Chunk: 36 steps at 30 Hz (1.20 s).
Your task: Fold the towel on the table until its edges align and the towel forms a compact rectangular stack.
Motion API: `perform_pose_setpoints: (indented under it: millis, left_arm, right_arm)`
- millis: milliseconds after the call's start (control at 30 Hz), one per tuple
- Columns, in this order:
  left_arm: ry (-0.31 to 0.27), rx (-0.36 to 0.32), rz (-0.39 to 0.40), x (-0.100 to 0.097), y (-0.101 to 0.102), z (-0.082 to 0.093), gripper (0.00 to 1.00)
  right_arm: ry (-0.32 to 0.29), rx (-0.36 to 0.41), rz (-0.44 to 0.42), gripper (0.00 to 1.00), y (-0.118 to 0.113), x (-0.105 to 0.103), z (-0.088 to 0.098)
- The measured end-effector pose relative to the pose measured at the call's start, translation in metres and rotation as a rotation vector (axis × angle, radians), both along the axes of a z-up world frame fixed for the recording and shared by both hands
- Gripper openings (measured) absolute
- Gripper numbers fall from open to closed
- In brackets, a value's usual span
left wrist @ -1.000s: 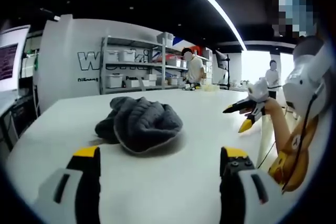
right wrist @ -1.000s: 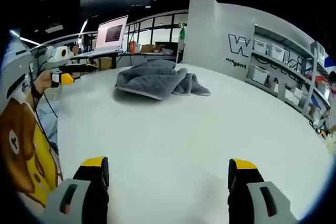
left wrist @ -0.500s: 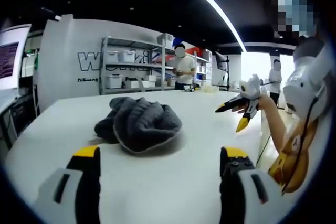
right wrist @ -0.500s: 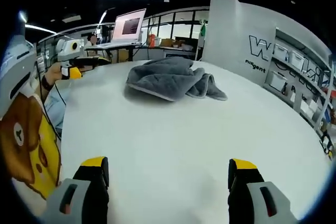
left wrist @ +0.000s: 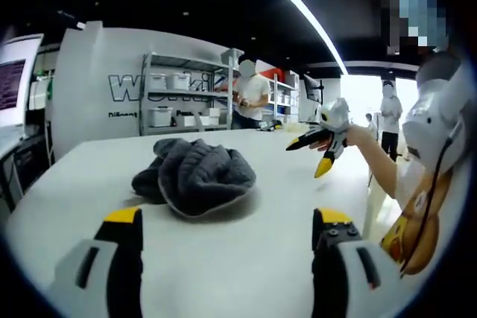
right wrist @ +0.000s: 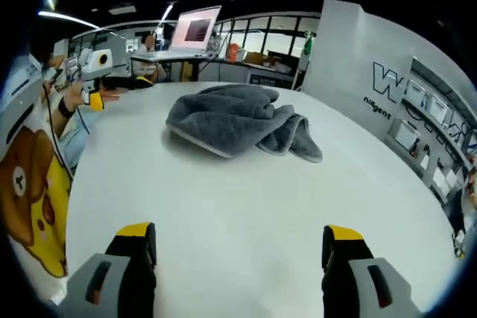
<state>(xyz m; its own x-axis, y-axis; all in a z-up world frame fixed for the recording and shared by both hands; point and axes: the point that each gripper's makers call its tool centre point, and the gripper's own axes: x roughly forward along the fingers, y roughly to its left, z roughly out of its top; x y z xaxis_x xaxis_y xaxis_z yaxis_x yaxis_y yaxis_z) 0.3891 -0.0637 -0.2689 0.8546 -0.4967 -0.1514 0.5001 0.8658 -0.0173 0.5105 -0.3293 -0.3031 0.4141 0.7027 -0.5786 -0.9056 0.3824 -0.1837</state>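
Note:
A crumpled grey towel [left wrist: 195,176] lies in a heap on the white table [left wrist: 246,258]. In the left gripper view it sits a short way beyond my left gripper [left wrist: 227,220], which stands open and holds nothing. My right gripper [left wrist: 306,159] hovers above the table to the right of the towel, jaws apart. In the right gripper view the towel [right wrist: 238,121] lies ahead of the open right gripper [right wrist: 238,232], with bare table between them. The left gripper [right wrist: 110,91] shows at the table's left edge, held in a hand.
Metal shelves with white bins [left wrist: 179,98] stand behind the table, and a person [left wrist: 250,94] stands by them. A laptop [right wrist: 195,29] sits on a far desk. The holder's yellow bear shirt [right wrist: 22,199] is at the table's near-left edge.
My right gripper has moved in over the table towards the towel, which now looks larger in its view. The left gripper has held still. The person by the shelves has walked left.

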Motion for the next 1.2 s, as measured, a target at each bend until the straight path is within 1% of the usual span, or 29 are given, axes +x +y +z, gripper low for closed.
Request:
perform_pose_setpoints:
  millis: [33,133,300,433,533,600,700,800,967,1100,1200]
  left_arm:
    - [0.0,0.001,-0.001,0.0,0.0,0.0,0.99]
    - [0.0,0.0,-0.001,-0.001,0.001,0.0,0.99]
    - [-0.005,-0.005,0.002,0.0,0.002,0.001,0.99]
    - [-0.002,-0.003,0.0,0.0,0.001,0.0,0.99]
    - [-0.004,-0.006,-0.001,0.001,0.001,0.0,0.99]
    - [-0.004,-0.006,-0.002,0.001,0.001,0.0,0.99]
    - [-0.003,-0.009,0.0,0.001,0.001,0.0,0.99]
    - [-0.003,-0.007,0.003,0.001,0.003,0.0,0.98]
    - [-0.007,-0.008,0.003,0.0,0.002,0.002,0.98]
    - [-0.007,-0.006,0.003,0.0,0.002,0.002,0.98]
    - [-0.007,-0.008,0.001,0.0,0.002,0.002,0.98]
  right_arm:
    - [-0.003,0.002,0.009,0.96,0.002,0.002,0.0]
    - [0.018,0.009,0.023,0.96,0.007,0.009,-0.001]
    - [0.013,0.025,0.047,0.95,0.015,0.024,0.003]
    - [0.004,-0.005,0.062,0.94,0.02,0.035,0.003]
    - [0.006,-0.02,0.077,0.94,0.025,0.039,0.003]
    - [0.044,-0.013,0.096,0.94,0.029,0.038,0.001]
    - [0.05,0.005,0.107,0.94,0.035,0.041,0.002]
    - [0.05,0.001,0.106,0.93,0.038,0.044,0.0]
    - [0.031,-0.009,0.114,0.92,0.043,0.053,-0.001]
    - [0.035,-0.017,0.111,0.92,0.045,0.06,-0.003]
    - [0.038,-0.007,0.121,0.91,0.049,0.065,-0.005]
